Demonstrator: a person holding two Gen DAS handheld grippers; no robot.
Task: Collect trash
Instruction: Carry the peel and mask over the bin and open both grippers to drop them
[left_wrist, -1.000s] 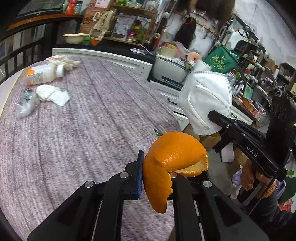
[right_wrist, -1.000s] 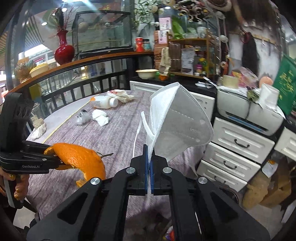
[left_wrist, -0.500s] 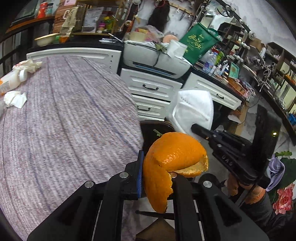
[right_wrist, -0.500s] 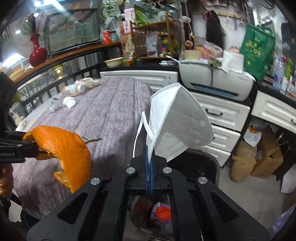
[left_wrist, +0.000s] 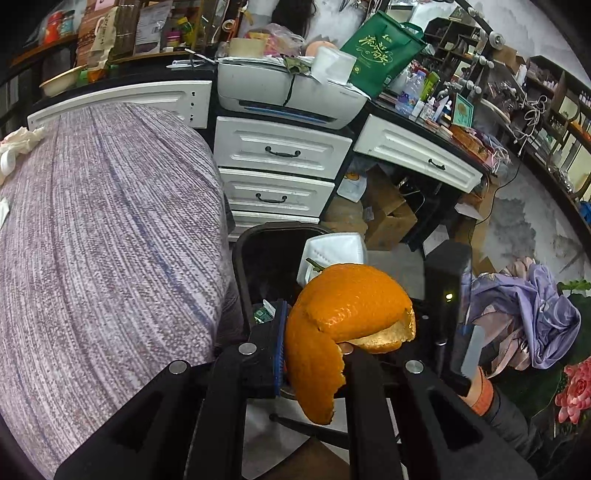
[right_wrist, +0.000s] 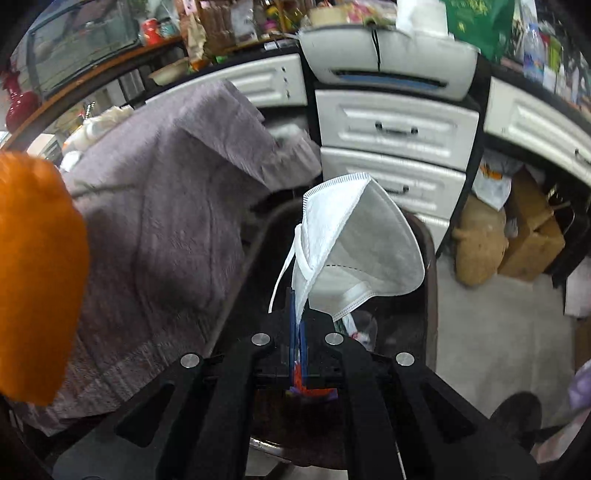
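I hold both loads over bin (right_wrist: 424, 258). Left gripper (left_wrist: 314, 354) clamped on orange peel (left_wrist: 347, 314); right gripper (right_wrist: 298, 332) pinching mask (right_wrist: 354, 251), bin mouth directly below jaws. Advise centring over opening, then releasing.

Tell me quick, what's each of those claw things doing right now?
Left gripper: closed, holding an orange peel.
Right gripper: closed, holding a white face mask over the dark trash bin.
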